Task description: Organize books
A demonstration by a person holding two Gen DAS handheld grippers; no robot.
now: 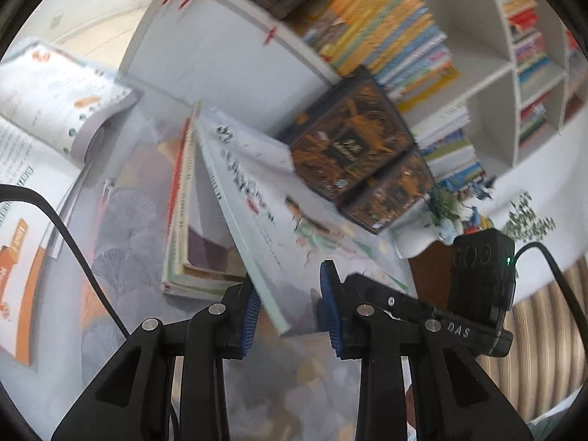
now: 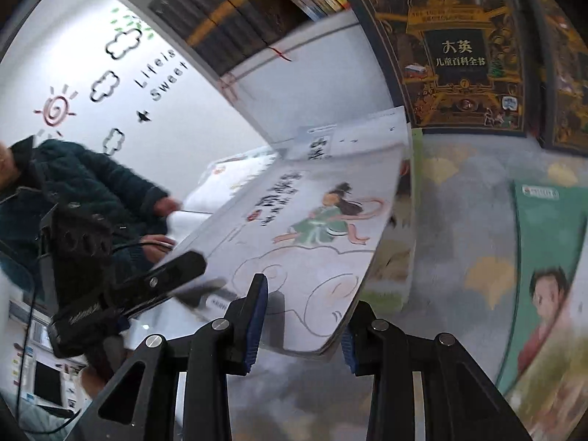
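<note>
**Item: 1 picture book, carried by 2 grippers**

- **Picture book** [image 2: 312, 228]: white cover with a figure in green. Lifted clear of the patterned mat [image 1: 139, 242] and tilted. In the left wrist view its spine edge [image 1: 257, 257] runs down between the pads. Judged: held at 2 opposite edges so the thin, floppy cover stays flat in transit.
- **Left gripper** [image 1: 290, 312]: jaws narrow, closed on the book's lower edge; 1 blue pad [image 1: 251, 308] lies against the spine side.
- **Right gripper** [image 2: 301, 325]: jaws narrow, the book's near corner between them. Grip looks closed on it, though the right pad is partly hidden by the cover.
- **Bookcase** [image 1: 488, 84]: white, several compartments, each packed with upright colourful spines. Judged the destination for loose stock.
- **Dark books** [image 1: 352, 136]: 2 ornate gold-on-black volumes leaning at the foot of the bookcase, side by side, not shelved.
- **Stack** [image 1: 191, 228]: several thin books lying on the mat, just beside the carried one.
- **Open booklets** [image 1: 47, 110]: left of the stack, splayed open.
- **Green book** [image 2: 551, 257]: flat on the mat, apart to the right.
- **Person** [image 2: 81, 198]: dark jacket, beside the white wall.
</note>
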